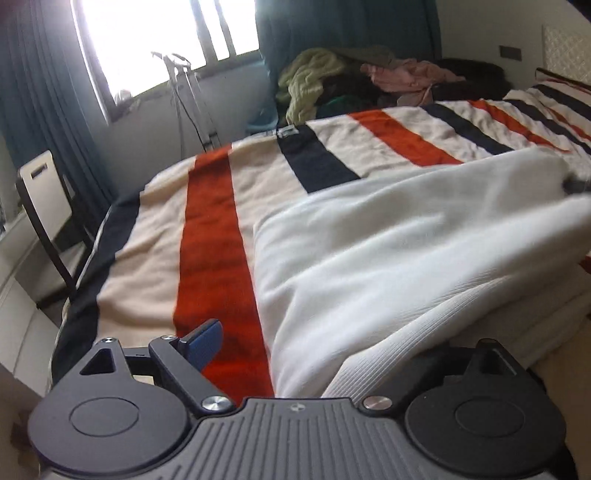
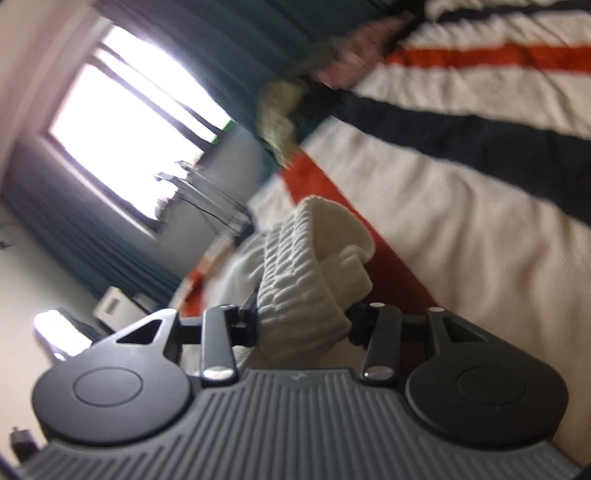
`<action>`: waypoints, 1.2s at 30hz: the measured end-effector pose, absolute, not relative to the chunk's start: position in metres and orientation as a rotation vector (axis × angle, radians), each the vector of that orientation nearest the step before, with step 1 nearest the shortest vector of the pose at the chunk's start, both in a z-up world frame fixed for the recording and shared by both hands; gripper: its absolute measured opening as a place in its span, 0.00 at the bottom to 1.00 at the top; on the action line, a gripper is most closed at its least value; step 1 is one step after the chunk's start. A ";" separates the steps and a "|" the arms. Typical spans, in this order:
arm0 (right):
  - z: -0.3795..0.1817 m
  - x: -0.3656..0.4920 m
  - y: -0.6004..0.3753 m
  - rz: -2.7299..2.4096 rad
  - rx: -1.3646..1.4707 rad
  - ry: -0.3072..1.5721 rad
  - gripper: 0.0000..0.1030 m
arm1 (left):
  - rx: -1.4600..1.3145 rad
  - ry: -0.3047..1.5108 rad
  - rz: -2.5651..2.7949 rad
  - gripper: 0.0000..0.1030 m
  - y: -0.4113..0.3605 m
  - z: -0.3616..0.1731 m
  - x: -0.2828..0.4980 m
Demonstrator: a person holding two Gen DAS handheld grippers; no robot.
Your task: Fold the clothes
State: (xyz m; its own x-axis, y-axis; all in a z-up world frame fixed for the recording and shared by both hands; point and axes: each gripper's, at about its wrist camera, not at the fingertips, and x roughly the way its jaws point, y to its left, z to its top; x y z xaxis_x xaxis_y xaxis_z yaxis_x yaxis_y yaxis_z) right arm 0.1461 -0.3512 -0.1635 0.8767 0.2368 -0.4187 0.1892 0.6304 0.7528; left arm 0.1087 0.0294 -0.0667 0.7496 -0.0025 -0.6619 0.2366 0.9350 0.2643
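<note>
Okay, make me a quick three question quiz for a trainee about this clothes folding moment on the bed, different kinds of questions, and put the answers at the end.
1. True or false: the right hand-held gripper is clamped on ribbed cuff of the white sweater.
2. Multiple choice: the sweater lies on (A) a bare wooden table, (B) a striped blanket, (C) a chair seat.
3. Fill in: behind the bed, a pile of unfolded clothes sits in front of a ____ curtain.

Key: 1 true; 2 B; 3 teal.
</note>
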 end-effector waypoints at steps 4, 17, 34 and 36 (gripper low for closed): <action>-0.195 0.152 -0.371 0.036 1.091 0.625 0.46 | 0.304 0.770 -0.115 0.88 0.035 -0.067 0.111; -0.193 0.159 -0.367 0.149 1.135 0.704 0.72 | 0.126 0.851 -0.079 0.88 0.057 -0.067 0.109; -0.190 0.192 -0.337 0.306 0.995 0.771 0.81 | -0.049 0.927 -0.109 0.87 0.079 -0.057 0.107; -0.191 0.196 -0.329 0.271 0.927 0.813 0.72 | -0.109 0.958 -0.127 0.86 0.086 -0.056 0.107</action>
